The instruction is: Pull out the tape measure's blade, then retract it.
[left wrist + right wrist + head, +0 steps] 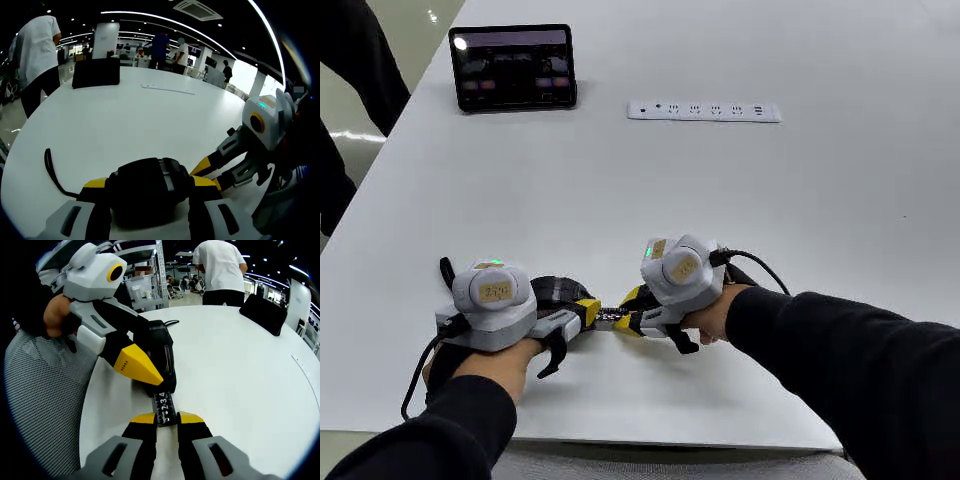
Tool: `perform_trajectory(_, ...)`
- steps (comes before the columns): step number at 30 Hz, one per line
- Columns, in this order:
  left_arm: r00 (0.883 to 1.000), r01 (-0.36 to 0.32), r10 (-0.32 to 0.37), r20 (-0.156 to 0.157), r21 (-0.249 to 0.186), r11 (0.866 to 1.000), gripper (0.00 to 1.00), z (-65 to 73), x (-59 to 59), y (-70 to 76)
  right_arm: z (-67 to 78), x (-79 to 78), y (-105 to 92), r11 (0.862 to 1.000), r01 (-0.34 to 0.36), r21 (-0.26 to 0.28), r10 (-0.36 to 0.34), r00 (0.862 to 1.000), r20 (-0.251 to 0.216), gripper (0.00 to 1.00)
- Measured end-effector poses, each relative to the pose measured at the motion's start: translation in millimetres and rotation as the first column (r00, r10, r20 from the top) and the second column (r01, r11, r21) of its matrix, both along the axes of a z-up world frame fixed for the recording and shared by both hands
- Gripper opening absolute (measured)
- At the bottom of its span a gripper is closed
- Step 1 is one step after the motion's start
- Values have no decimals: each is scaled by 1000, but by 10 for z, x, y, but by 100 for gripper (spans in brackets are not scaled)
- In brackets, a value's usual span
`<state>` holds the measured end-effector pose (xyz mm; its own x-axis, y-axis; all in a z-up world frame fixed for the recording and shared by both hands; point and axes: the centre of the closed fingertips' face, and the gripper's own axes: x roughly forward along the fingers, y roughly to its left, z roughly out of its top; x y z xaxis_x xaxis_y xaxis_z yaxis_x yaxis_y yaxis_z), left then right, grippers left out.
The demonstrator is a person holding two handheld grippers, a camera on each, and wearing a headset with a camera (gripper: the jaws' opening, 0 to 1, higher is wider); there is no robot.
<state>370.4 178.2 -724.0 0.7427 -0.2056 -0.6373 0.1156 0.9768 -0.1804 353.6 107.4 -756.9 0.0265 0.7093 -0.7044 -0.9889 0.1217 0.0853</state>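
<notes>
We log left gripper [150, 184] fingers clamped round tape measure [144, 192] on desk [720, 200]; right gripper [166, 419] fingers pinch short blade [163, 402].

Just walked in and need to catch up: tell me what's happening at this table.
A person works at a white table with a two-jaw gripper in each hand. The left gripper clamps a black rounded tape measure case resting on it. The right gripper pinches the end of the dark numbered blade in its jaws, with just a short stretch out. A black tablet and a white power strip lie at the far side.
</notes>
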Motion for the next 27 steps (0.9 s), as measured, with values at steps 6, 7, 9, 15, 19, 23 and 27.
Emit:
perform_trajectory(6,1000,1,-1,-1,0,1000,58,3,-6,-2,-5,-8,80,1000,-15,-1,15,1000,2,11)
perform_trajectory(7,1000,1,-1,0,0,1000,58,4,-5,-2,-8,-8,86,1000,-16,-2,16,1000,3,11)
perform_trajectory(9,1000,2,-2,0,0,1000,58,5,-6,-3,-12,-9,99,1000,-19,2,19,1000,3,11)
perform_trajectory(15,1000,3,-3,1,0,1000,58,-4,-4,-2,-9,-11,118,1000,-25,4,25,1000,5,11)
perform_trajectory(19,1000,2,-2,1,-1,1000,58,-8,-2,2,-8,-8,138,1000,-28,4,28,1000,5,11)
perform_trajectory(23,1000,1,-1,1,-1,1000,58,-12,3,7,-10,-9,167,999,-33,2,33,999,8,11)
perform_trajectory(27,1000,1,-1,0,-1,1000,58,-12,4,8,-9,0,168,1000,-27,3,27,1000,7,12)
